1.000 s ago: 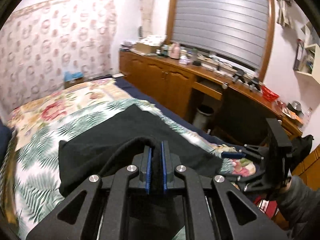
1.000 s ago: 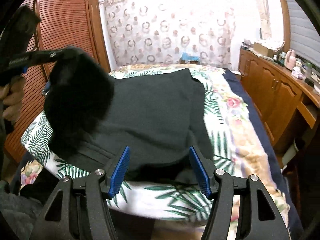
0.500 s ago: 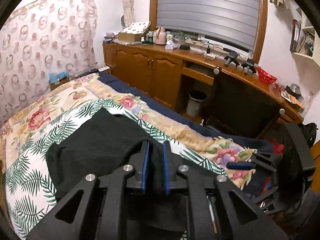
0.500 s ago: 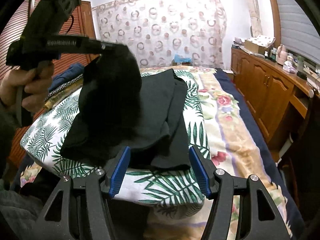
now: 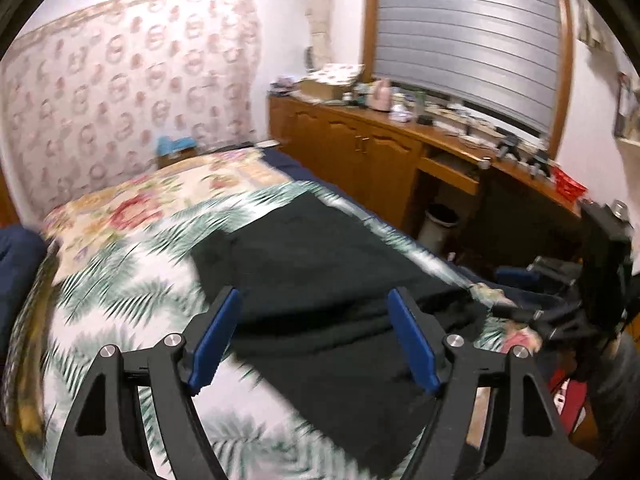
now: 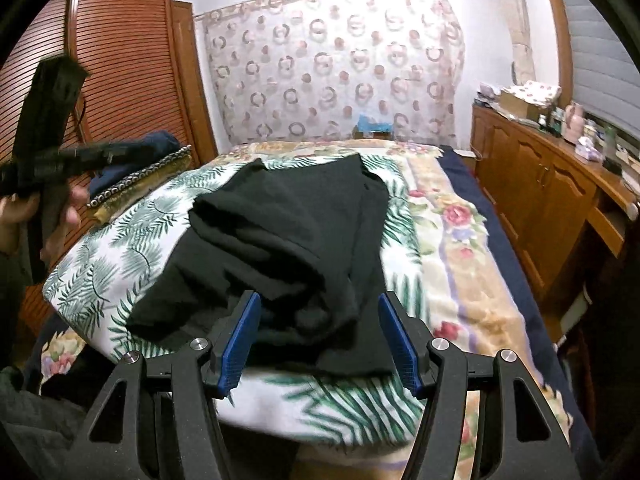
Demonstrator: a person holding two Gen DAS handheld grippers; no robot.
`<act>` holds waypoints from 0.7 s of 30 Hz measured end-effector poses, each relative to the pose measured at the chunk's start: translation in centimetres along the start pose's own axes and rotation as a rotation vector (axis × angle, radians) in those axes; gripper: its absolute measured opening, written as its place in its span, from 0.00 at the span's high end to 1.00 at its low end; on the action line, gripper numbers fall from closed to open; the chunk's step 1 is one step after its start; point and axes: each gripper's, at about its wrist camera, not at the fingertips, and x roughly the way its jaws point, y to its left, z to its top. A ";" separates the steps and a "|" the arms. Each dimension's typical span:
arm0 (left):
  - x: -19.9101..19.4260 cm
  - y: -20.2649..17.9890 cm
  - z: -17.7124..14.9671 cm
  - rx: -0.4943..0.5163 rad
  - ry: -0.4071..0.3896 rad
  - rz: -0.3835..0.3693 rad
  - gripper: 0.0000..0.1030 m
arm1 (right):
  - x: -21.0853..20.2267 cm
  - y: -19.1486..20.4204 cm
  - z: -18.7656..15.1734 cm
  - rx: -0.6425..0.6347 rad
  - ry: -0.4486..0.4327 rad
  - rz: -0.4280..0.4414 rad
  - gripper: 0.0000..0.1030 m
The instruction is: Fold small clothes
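Observation:
A black garment (image 6: pixel 296 248) lies folded over on itself on the leaf-patterned bed cover (image 6: pixel 116 240); it also shows in the left wrist view (image 5: pixel 320 280). My left gripper (image 5: pixel 312 336) is open and empty just above the garment's near edge. It shows from the side in the right wrist view (image 6: pixel 44 152), held in a hand at the far left, off the cloth. My right gripper (image 6: pixel 320 336) is open and empty over the garment's front edge. It shows at the right edge of the left wrist view (image 5: pixel 560 292).
A wooden dresser (image 6: pixel 552 192) with clutter runs along the right of the bed, and a bin (image 5: pixel 438 222) stands under its desk part. A louvred wardrobe (image 6: pixel 128 92) is at the left. Folded blue clothes (image 6: pixel 136 160) lie by the bed's left edge.
My left gripper carried a fold of the black garment across, then opened and let it go. It has drawn back to the left. The right gripper stayed open.

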 end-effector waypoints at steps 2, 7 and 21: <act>-0.7 1.7 -1.4 -0.037 0.006 0.033 0.25 | 0.9 0.6 0.9 -0.014 0.002 0.021 0.38; -2.3 4.5 -3.8 -0.103 -0.005 0.083 0.25 | 4.0 2.9 3.9 -0.057 0.008 0.090 0.38; -4.7 8.1 -6.6 -0.166 -0.035 0.150 0.25 | 17.1 10.2 11.4 -0.222 0.183 0.207 0.38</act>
